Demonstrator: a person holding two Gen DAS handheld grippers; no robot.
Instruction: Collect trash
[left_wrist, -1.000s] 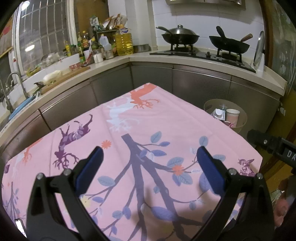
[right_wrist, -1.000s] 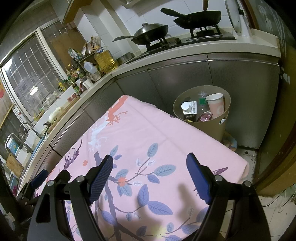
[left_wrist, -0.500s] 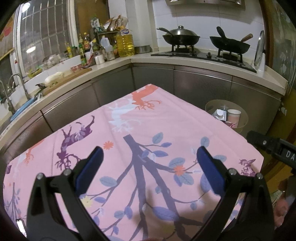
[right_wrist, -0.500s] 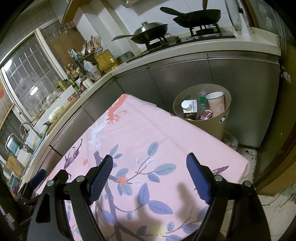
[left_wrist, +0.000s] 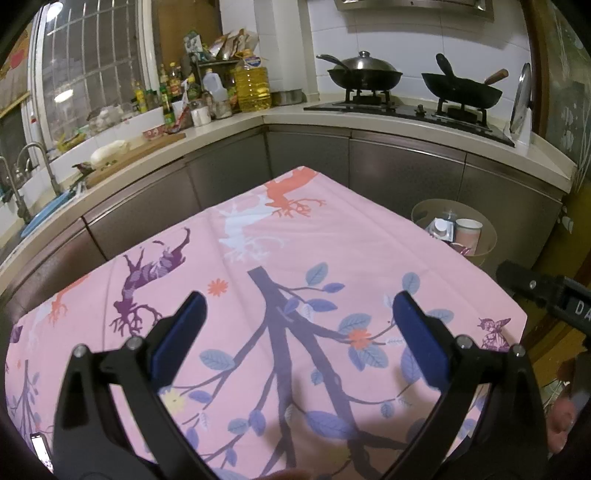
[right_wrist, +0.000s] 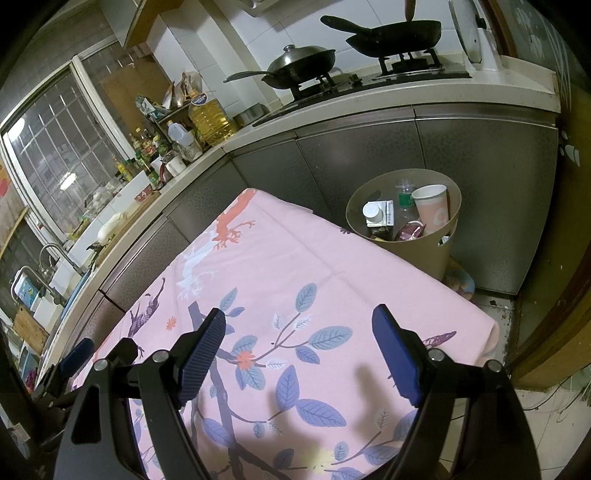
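Two grippers are hovering over a desk draped in a pink cloth (left_wrist: 314, 243) printed with branches and leaves. Left gripper (left_wrist: 297, 325): jaws spread wide, gripping nothing. Right gripper (right_wrist: 299, 347): jaws likewise spread wide and empty; its black body is also showing at 3 o'clock in the left wrist view. A tan bin (right_wrist: 424, 254) is standing on the floor just beyond the desk's far right corner, at 1 o'clock in the right wrist view, against the grey cabinets. Inside the bin are lying a carton (right_wrist: 382, 214), a paper cup (right_wrist: 430, 208), a clear bottle (right_wrist: 404, 195) and a wrapper (right_wrist: 410, 232). Behind, at 12 o'clock, two pans (right_wrist: 306, 66) are sitting on the stove.
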